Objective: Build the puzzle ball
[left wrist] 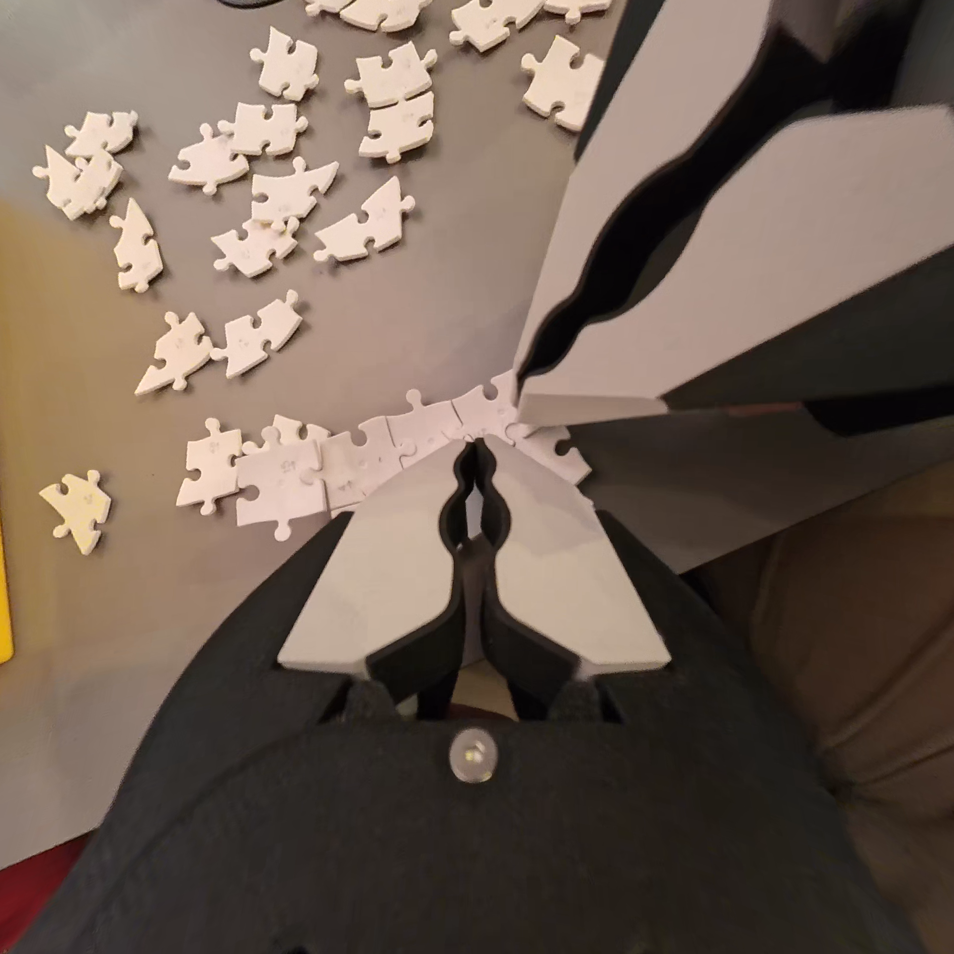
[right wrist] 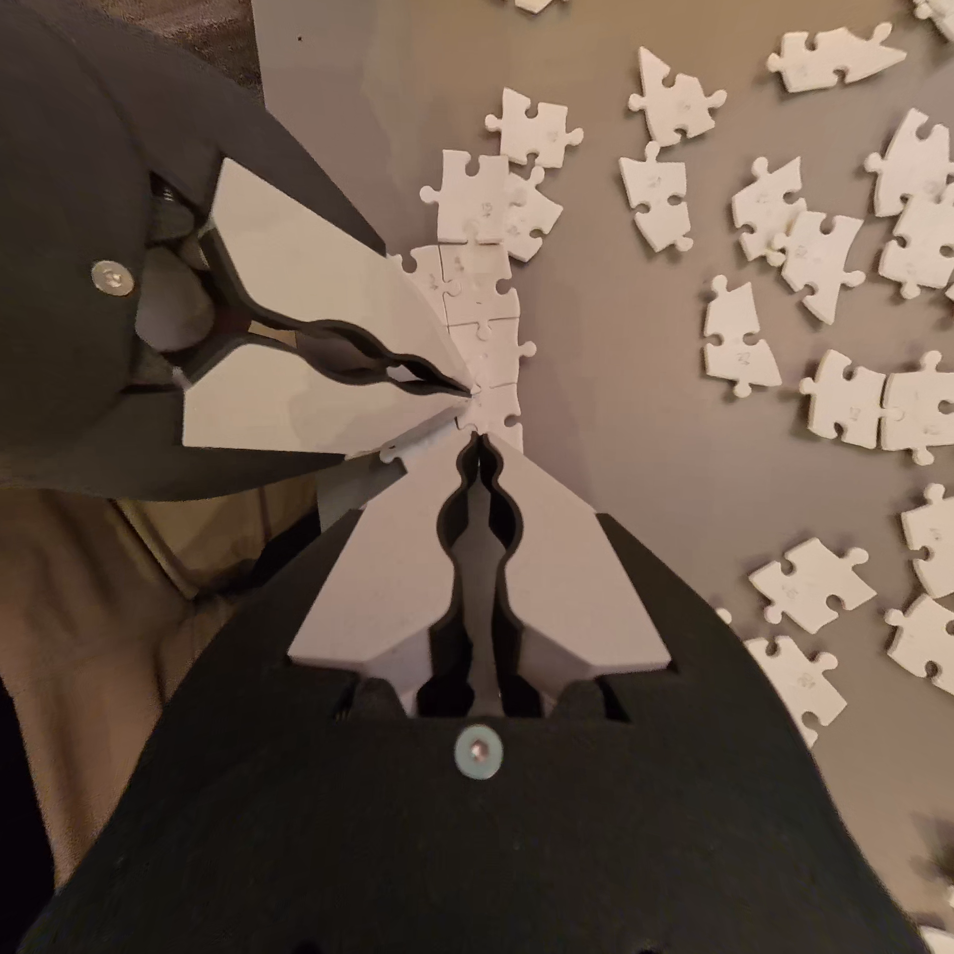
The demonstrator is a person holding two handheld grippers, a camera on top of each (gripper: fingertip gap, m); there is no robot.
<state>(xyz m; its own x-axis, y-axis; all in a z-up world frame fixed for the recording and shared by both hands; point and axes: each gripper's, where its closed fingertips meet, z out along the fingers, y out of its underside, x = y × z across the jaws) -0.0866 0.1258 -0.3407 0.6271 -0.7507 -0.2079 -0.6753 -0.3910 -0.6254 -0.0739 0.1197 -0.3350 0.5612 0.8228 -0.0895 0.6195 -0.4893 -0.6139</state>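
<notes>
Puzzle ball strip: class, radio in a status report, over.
Left gripper and right gripper both shut on the curved strip of joined white puzzle pieces. Loose white puzzle pieces scattered on grey table. Nothing blocking.

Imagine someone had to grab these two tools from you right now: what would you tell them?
Left gripper: shut on the joined strip of puzzle pieces, near one end.
Right gripper: also shut, pinching the same strip at that end, beside the left gripper's tips.
The strip is a curved chain of several white pieces, held over the grey table.
Loose pieces lie scattered across the table; a few are already joined in pairs.
Done: one short curved strip.
Left: most of the ball. Keep both grips steady, then add pieces from the table.
</notes>
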